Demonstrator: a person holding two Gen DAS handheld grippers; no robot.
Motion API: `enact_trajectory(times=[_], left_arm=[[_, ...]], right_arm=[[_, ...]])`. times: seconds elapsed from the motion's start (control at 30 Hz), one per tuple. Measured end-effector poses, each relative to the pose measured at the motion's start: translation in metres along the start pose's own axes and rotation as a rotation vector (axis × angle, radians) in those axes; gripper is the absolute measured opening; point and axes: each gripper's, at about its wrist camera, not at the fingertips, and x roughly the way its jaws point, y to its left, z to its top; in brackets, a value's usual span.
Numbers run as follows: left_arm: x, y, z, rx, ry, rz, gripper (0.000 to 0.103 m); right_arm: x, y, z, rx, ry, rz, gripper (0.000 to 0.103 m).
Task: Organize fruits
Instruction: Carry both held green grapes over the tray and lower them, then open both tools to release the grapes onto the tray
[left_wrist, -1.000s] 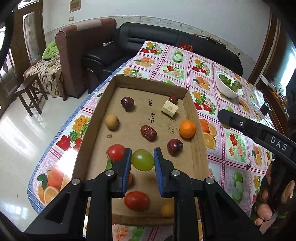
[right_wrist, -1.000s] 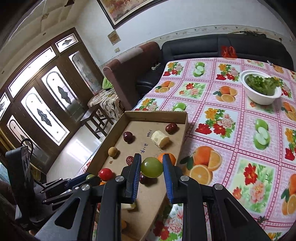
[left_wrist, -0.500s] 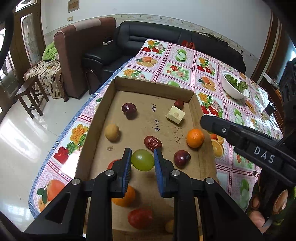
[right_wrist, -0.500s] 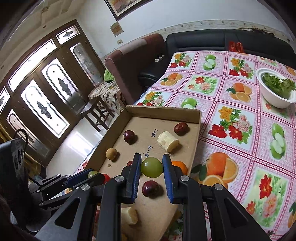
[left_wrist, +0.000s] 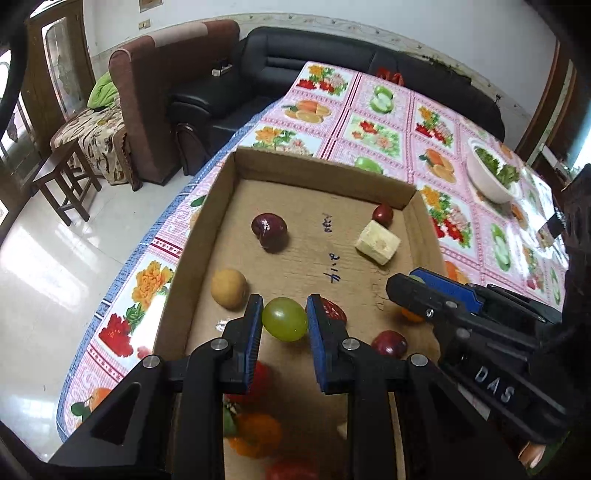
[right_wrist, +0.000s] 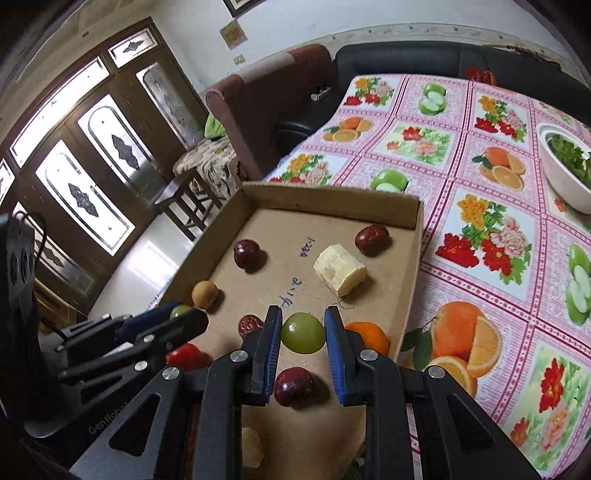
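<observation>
My left claw (left_wrist: 284, 319) is still clamped on a green grape (left_wrist: 284, 319), pads pressed to both its sides, held above the cardboard tray (left_wrist: 325, 173). My right claw (right_wrist: 303, 332) grips a second green grape (right_wrist: 303, 332) the same way. Compared with a second ago, both claws have pushed farther over the tray: the tomato that sat left of my left claw is now under its fingers at the lower centre, and the right claw, then at the right edge, now reaches in over the orange (right_wrist: 369, 336). The tray lies on the fruit-print tabletop (right_wrist: 480, 206).
</observation>
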Motion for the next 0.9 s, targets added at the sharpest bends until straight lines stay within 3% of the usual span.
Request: enact_trajectory(times=[0.43, 0.9], left_arm=[[0.021, -0.001, -0.002, 0.004, 0.047, 0.014, 0.022], [0.024, 0.007, -0.002, -0.046, 0.085, -0.024, 0.023]], right_arm=[[0.029, 0.003, 0.006, -0.047, 0.052, -0.030, 0.024], [0.037, 0.008, 0.008, -0.073, 0.068, -0.033, 0.027]])
